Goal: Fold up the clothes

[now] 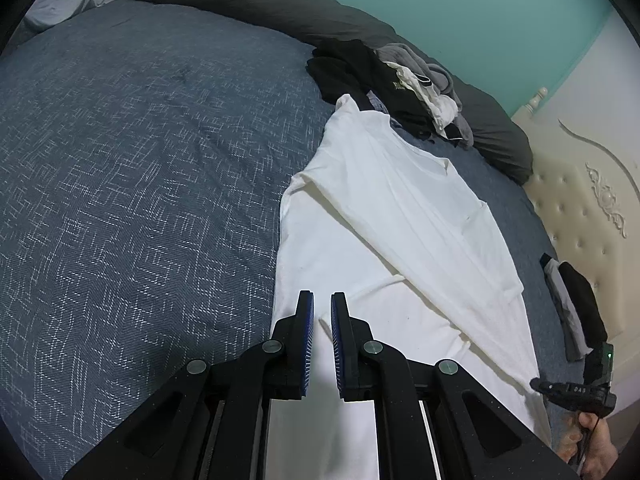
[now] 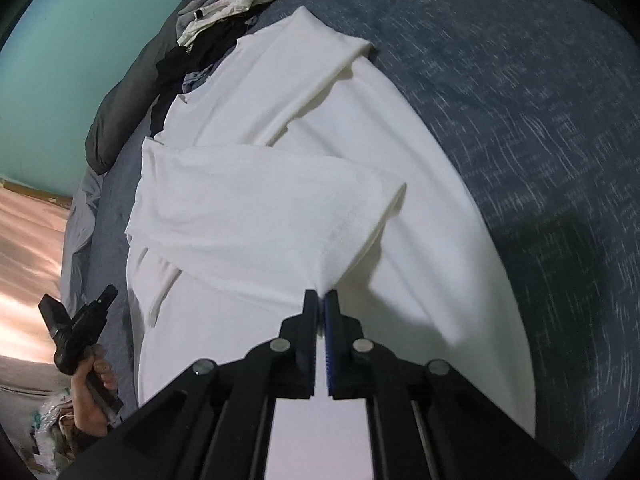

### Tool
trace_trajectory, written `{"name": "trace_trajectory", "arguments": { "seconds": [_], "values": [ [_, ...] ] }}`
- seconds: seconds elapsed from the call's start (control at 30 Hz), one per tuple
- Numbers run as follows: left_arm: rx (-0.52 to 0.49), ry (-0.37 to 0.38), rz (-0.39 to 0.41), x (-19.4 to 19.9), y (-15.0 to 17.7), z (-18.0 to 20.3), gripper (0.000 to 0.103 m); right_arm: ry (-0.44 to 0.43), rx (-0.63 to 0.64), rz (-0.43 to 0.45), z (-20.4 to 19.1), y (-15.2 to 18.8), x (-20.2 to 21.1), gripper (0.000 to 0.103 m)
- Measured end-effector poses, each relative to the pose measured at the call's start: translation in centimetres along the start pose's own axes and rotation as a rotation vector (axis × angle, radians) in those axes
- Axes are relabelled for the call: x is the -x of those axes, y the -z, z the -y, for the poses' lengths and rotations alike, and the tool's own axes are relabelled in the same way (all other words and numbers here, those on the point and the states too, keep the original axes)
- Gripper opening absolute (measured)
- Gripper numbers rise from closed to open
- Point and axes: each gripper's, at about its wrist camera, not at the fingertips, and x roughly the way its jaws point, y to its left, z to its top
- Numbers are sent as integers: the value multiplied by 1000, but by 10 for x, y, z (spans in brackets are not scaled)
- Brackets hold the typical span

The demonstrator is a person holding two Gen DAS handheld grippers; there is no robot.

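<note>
White shirt (image 2: 280, 184) lies lengthwise ahead on bed (image 1: 140, 160); right gripper (image 2: 321, 300) pinches its sleeve, apparently; left gripper (image 1: 322, 300) slightly parted, empty.

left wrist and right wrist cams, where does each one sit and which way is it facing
Left wrist: sits on the left gripper, looking along its parted fingers over the white shirt toward the clothes pile; a hand shows at lower right.
Right wrist: sits on the right gripper, shut on a raised fold of the white shirt, facing the same pile; a hand shows at lower left.
Shared: the shirt, the pile, the blue bedspread and the teal wall.
</note>
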Motion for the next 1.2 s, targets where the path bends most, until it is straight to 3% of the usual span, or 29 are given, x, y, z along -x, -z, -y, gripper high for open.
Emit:
{"name": "trace_trajectory", "arguments": {
  "seconds": [0.13,0.43,0.8,1.2],
  "values": [
    [1,-1,-2,0,1,-1,9,16,-5,-47,3,9,-16,2],
    [-3,4,-5,0,0,-2,9,43,50,-39,-9,14,-18,4],
    [-18,7,11,-6,-17,-3,9,44,39,79,-13,0,14,9],
    [-154,-59,11,-53,-58,-2,9,7,69,84,-26,-13,7,13]
  ]
}}
